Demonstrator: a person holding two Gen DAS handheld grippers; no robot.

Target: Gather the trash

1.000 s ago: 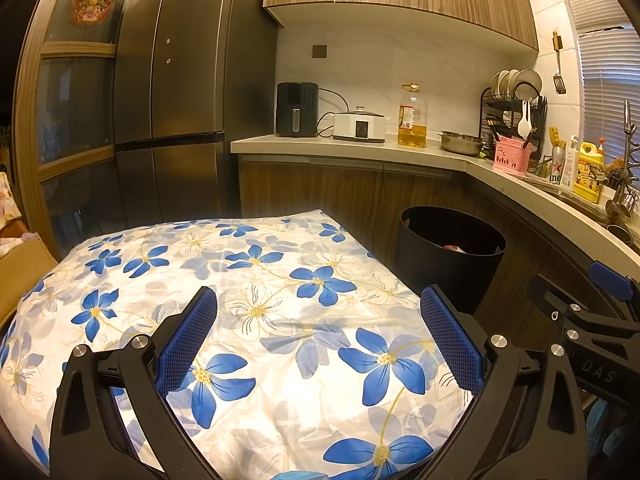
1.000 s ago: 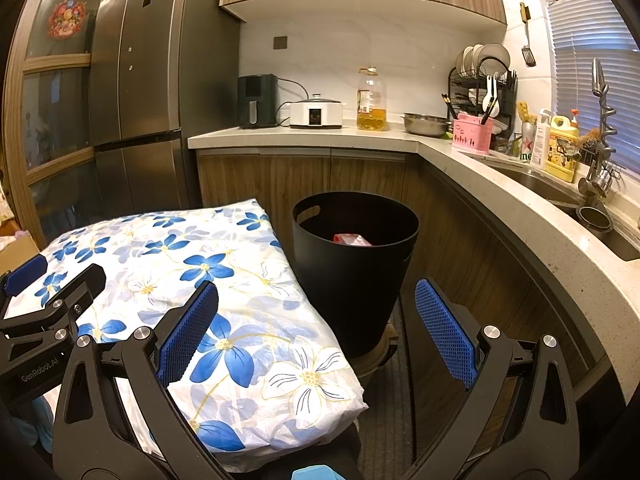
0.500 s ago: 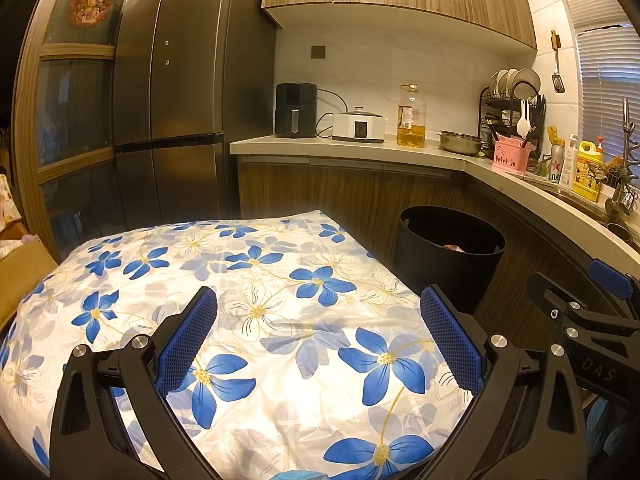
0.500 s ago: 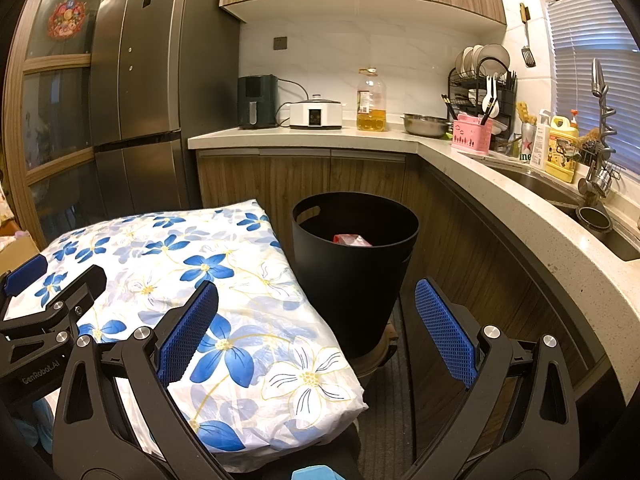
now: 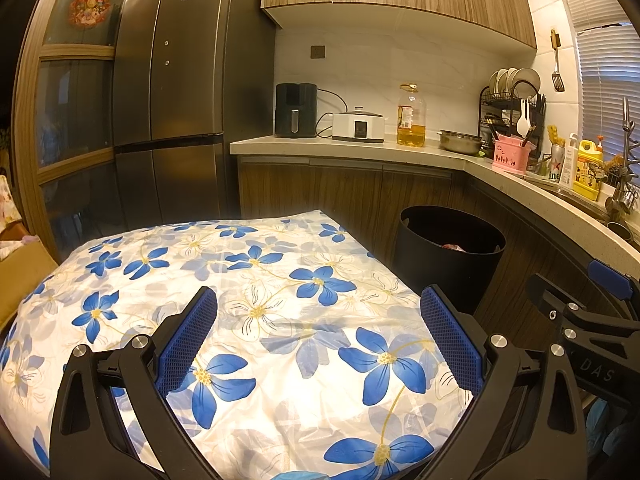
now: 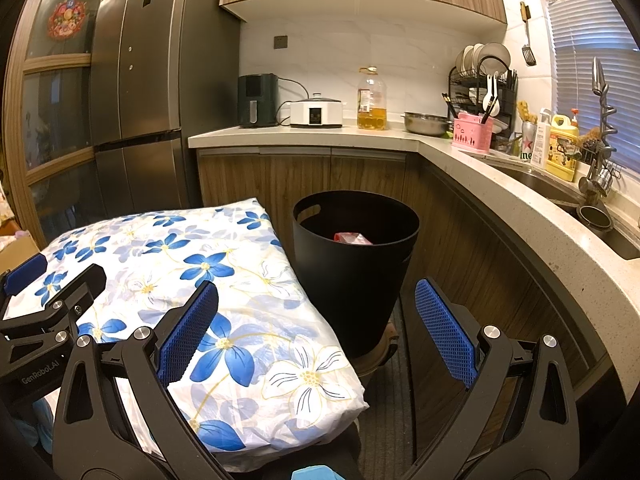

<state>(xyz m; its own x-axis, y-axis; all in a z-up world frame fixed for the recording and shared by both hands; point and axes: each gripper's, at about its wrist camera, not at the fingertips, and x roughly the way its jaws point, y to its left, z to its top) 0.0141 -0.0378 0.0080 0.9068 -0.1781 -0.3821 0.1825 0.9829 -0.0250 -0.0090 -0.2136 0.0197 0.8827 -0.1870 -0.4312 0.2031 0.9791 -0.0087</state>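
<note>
Steel-grey fridge [image 5: 172,92] stands at 11 o'clock in both views, beside a pale counter [image 6: 304,133] running from 12 round to 3 o'clock. Below it a blue-flowered cloth [image 5: 248,320] covers the table and fills the lower left. A black bin [image 6: 356,264] sits on the floor just off the cloth's right edge, at 12 o'clock in the right view and 2 o'clock in the left; red trash [image 6: 352,238] lies inside it. Left gripper [image 5: 320,340] hangs over the cloth, jaws spread and empty. Right gripper [image 6: 316,332] hangs before the bin, jaws likewise spread, nothing between them.
</note>
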